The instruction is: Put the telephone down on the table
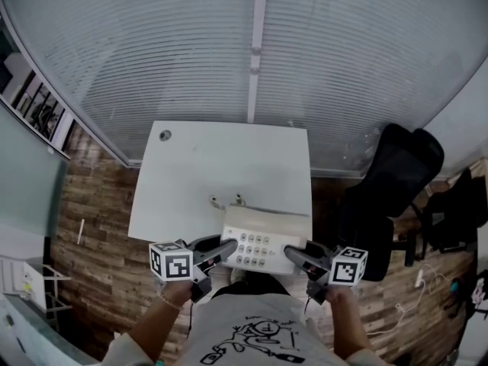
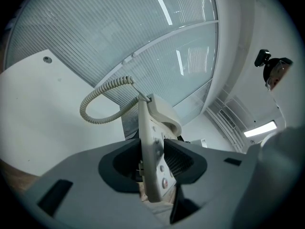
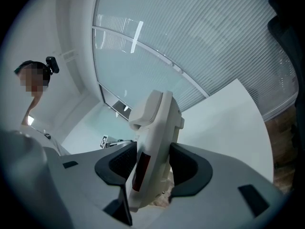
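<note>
Head view: telephone (image 1: 263,239) markings too small to read.

White telephone (image 1: 263,233) between left gripper (image 1: 226,249) and right gripper (image 1: 294,252), seemingly over near edge of white table (image 1: 221,166).

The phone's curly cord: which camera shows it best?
The left gripper view: the coiled cord loops clear against the table. The head view shows only a small bit beyond the telephone; the right gripper view shows none.

Telephone (image 1: 263,239) key labels too small to read, forearms (image 1: 145,330) cropped at btm edge
</note>
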Demonstrator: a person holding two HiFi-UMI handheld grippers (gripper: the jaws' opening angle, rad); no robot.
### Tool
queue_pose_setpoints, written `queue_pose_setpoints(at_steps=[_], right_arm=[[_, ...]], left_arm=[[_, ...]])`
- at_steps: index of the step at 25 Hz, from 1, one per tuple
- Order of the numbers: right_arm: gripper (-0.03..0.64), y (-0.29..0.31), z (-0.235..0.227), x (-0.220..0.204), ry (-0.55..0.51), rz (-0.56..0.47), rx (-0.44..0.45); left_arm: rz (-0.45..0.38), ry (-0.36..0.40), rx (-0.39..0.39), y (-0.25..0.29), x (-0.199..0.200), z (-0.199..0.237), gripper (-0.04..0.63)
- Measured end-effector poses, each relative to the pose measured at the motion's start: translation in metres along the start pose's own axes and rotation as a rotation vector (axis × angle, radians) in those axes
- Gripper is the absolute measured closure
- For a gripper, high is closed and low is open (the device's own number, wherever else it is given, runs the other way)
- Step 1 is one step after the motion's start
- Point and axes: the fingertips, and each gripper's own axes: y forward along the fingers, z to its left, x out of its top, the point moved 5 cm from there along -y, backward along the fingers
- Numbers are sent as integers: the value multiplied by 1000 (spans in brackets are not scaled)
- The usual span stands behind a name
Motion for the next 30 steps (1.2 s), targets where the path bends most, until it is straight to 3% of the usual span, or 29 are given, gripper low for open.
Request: queue_pose_setpoints(at_steps=[19, 30], right_arm=[[388, -15, -65, 90, -15, 60, 37], [388, -5, -73, 110, -24, 88, 51]], left_arm=[[-46, -31, 29, 87, 47, 7, 445], [-64, -53, 43, 95, 59, 12, 445]])
